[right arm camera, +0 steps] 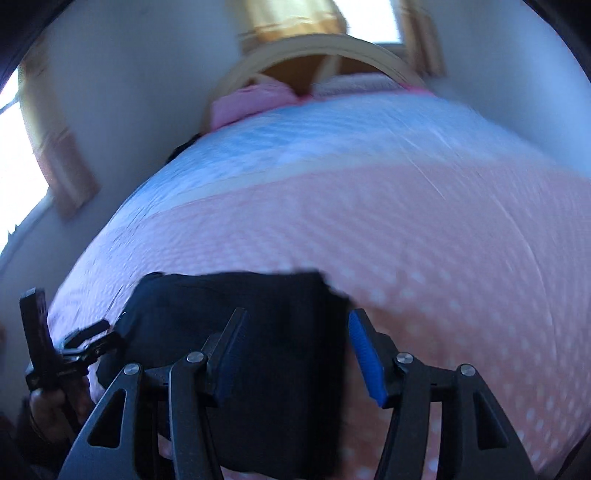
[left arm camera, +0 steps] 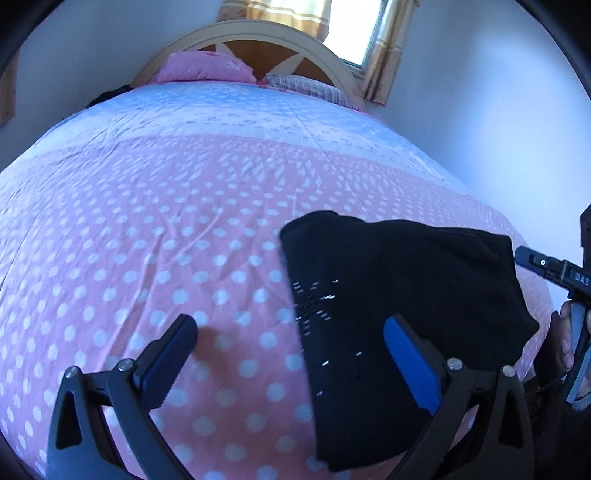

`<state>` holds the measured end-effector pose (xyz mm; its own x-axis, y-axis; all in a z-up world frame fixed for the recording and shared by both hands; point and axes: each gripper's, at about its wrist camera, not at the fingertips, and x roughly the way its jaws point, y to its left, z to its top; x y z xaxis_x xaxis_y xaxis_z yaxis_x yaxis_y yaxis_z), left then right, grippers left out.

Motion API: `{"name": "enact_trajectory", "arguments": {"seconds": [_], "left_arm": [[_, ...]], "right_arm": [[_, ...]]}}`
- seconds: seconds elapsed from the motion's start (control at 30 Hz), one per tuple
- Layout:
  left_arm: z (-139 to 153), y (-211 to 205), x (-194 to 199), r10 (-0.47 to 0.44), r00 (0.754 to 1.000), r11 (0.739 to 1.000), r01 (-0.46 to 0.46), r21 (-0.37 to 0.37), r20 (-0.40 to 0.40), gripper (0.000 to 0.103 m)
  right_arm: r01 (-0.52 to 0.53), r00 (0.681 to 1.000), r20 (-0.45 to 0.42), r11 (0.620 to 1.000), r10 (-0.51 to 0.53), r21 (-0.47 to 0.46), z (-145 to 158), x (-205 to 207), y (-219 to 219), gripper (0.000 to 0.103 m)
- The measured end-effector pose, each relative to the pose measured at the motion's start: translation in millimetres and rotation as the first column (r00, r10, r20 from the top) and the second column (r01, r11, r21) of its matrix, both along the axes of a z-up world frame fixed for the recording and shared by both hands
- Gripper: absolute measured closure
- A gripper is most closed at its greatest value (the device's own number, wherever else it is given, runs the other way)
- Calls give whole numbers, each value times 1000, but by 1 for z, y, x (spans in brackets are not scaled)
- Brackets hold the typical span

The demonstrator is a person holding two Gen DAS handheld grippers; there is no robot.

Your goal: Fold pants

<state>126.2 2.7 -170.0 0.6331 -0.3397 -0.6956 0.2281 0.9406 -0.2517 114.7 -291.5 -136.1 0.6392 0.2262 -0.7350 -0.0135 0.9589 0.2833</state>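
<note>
Lying folded into a compact dark block, the black pants (left arm camera: 399, 295) rested on the pink polka-dot bedspread (left arm camera: 147, 240) near the foot of the bed. In the left wrist view, the left gripper (left arm camera: 291, 343) hovered over the cover with its jaws spread wide and empty; its left finger hung above bare dotted fabric, while the blue-padded right finger overlapped the pants' near edge. Farther right, part of the right gripper showed at the frame's edge beside a hand (left arm camera: 565, 343). In the blurred right wrist view, the right gripper (right arm camera: 295, 350) likewise stood open, holding nothing, with the pants below and between its fingers. At the head of the bed lay a pink pillow (left arm camera: 207, 68) against a curved wooden headboard (left arm camera: 258, 35).
</note>
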Motion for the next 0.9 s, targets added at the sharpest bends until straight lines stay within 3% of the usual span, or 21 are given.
{"name": "enact_trajectory", "arguments": {"seconds": [0.1,0.33,0.7,0.77,0.83,0.9], "left_arm": [[2,-9,2,-19,1000,1000,19,-1,-6,0],[1,-22,11,-42,999,999,42,34,-4,0],[-1,-32,21,-83,996,995,84,59,-22,1],[0,-31,21,-104,994,994,104,43,-16,9],[1,-32,19,-128,992,991,129,25,-12,20],[3,-34,17,-155,988,988,156,7,-10,38]], "right_arm": [[31,998,-52,995,-26,93,-18,1,-18,46],[4,997,-70,979,11,206,-27,-1,-24,46],[-33,995,-79,970,54,241,-37,-11,-18,46],[-55,994,-76,971,75,233,-37,-11,-12,47],[-62,994,-71,972,80,225,-37,-14,-8,58],[-76,994,-64,967,94,241,-36,-15,-6,66]]}}
